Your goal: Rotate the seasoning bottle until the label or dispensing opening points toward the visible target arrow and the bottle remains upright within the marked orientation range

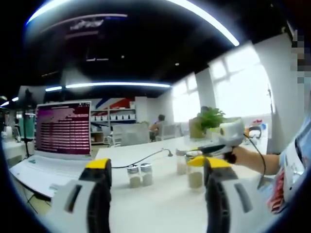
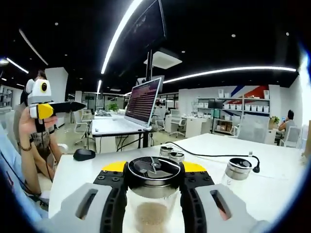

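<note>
My right tongs (image 2: 153,187) are clamped around the upright seasoning bottle (image 2: 153,194) on the table (image 2: 272,189); left tongs (image 1: 158,187) hang released. I judge rotation is underway; next, twist toward the arrow, which I can't spot.

White table (image 2: 272,189), seasoning jars (image 1: 139,174), black mouse (image 2: 84,154), laptop (image 1: 58,141), cable (image 2: 214,155)

Open left claw (image 1: 158,182) facing seasoning bottles (image 1: 139,174)
</note>
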Tool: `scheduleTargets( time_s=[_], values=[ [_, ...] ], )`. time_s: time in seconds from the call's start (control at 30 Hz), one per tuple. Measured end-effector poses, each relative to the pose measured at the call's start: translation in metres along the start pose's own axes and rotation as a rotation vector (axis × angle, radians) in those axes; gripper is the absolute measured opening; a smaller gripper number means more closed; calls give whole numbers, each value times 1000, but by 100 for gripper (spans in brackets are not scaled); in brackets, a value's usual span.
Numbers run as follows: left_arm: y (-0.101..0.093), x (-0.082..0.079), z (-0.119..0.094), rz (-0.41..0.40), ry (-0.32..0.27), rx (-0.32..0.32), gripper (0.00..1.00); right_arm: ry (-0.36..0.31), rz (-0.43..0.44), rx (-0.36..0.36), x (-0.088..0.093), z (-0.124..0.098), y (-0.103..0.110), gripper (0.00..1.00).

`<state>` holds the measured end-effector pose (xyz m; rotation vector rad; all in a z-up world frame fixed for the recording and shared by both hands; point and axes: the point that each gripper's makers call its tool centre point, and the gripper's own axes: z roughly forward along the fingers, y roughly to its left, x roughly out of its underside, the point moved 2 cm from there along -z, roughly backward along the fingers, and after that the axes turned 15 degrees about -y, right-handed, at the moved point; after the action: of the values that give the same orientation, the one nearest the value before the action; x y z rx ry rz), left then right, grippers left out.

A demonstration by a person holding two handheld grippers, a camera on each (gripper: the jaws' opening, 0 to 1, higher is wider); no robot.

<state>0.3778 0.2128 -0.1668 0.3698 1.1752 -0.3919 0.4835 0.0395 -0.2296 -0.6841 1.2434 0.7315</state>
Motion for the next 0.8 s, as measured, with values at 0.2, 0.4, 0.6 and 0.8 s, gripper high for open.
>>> scheduleTargets(
  time_s=[0.2,0.4,0.6,0.8],
  values=[
    [-3,0,-1,-2,2,5,82,-13,-10,-28,-6,-17,8,40],
    [-6,-2,-2,0,2,9,81,-16,-12,-27,-9,-32,2,40],
    [-6,1,0,-5,12,15,81,-10,12,-45,-7,-42,3,40],
    [-7,1,2,-6,12,22,81,-21,32,-66,-7,-50,6,41]
  ],
)
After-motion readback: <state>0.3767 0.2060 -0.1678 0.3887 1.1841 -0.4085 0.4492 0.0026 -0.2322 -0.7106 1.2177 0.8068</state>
